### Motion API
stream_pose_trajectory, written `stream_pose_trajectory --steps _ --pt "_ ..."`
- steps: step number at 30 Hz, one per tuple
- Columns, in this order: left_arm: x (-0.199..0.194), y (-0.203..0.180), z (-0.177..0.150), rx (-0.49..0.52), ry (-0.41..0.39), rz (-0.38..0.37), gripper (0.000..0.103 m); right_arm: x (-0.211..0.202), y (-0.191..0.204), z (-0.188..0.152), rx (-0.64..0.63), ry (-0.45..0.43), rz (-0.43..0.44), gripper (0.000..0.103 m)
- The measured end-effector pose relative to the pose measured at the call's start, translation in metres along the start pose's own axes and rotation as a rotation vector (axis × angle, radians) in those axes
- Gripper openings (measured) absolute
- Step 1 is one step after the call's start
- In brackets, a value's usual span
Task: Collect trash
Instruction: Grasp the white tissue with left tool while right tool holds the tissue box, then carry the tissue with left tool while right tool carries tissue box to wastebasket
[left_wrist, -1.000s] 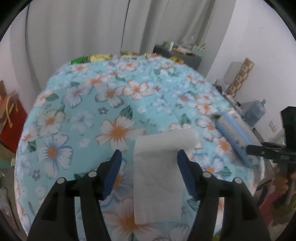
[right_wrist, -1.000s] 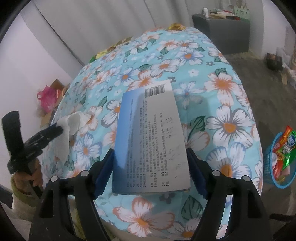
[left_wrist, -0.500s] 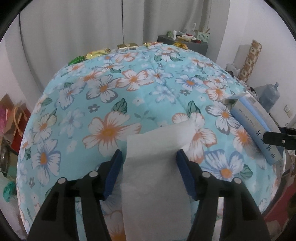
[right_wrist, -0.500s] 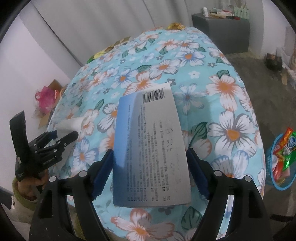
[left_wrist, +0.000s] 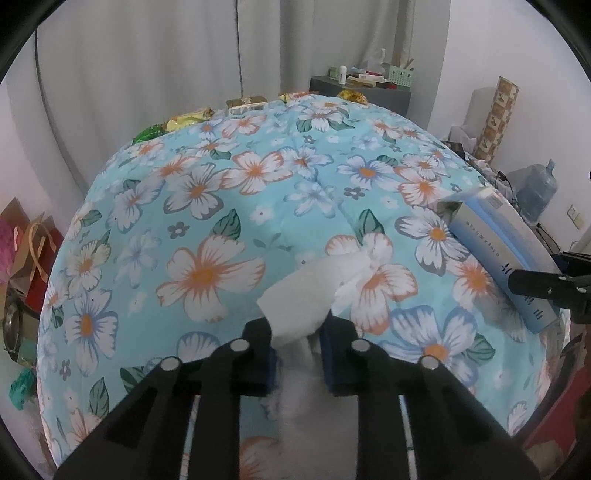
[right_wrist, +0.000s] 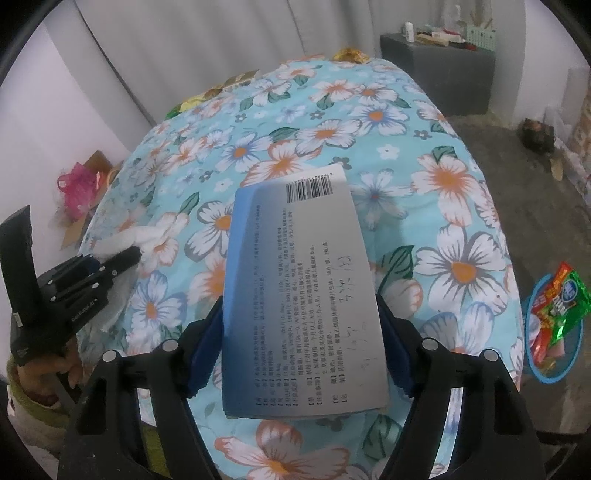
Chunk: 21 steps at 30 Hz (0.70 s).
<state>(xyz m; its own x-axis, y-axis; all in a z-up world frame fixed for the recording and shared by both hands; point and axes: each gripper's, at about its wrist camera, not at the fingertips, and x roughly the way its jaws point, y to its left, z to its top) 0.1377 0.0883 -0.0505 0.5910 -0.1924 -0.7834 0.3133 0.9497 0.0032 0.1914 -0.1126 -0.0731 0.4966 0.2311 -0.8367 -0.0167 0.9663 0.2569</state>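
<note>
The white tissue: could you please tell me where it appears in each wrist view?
Left wrist: the white tissue sits lower centre, pinched in the left tongs.
Right wrist: it shows at middle left, by those tongs' tips.
Shared landmark: the printed box, between the right tongs.

The tissue (left_wrist: 314, 284) is soft, crinkly paper. The box (right_wrist: 299, 291) looks like smooth card. The flowery cover (left_wrist: 207, 206) seems soft cloth.

White tissue (left_wrist: 314, 284), blue-and-grey printed box (right_wrist: 299, 295), turquoise tablecloth (left_wrist: 258, 206) with white, orange-centred flowers, blue basket (right_wrist: 546, 373)
</note>
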Motion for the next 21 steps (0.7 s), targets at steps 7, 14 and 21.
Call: stream_pose_trajectory --steps 7,14,21 --pt "-0.005 -0.004 0.002 0.01 -0.024 0.013 0.013 -0.002 -0.002 0.0 0.015 -0.011 0.008 0.07" --pt "-0.014 -0.004 0.004 0.017 -0.055 0.029 0.012 -0.005 -0.003 -0.001 0.025 -0.023 0.014 0.069" --pt "-0.024 -0.005 0.005 0.017 -0.08 0.032 0.012 -0.01 -0.002 -0.001 0.03 -0.042 0.019 0.069"
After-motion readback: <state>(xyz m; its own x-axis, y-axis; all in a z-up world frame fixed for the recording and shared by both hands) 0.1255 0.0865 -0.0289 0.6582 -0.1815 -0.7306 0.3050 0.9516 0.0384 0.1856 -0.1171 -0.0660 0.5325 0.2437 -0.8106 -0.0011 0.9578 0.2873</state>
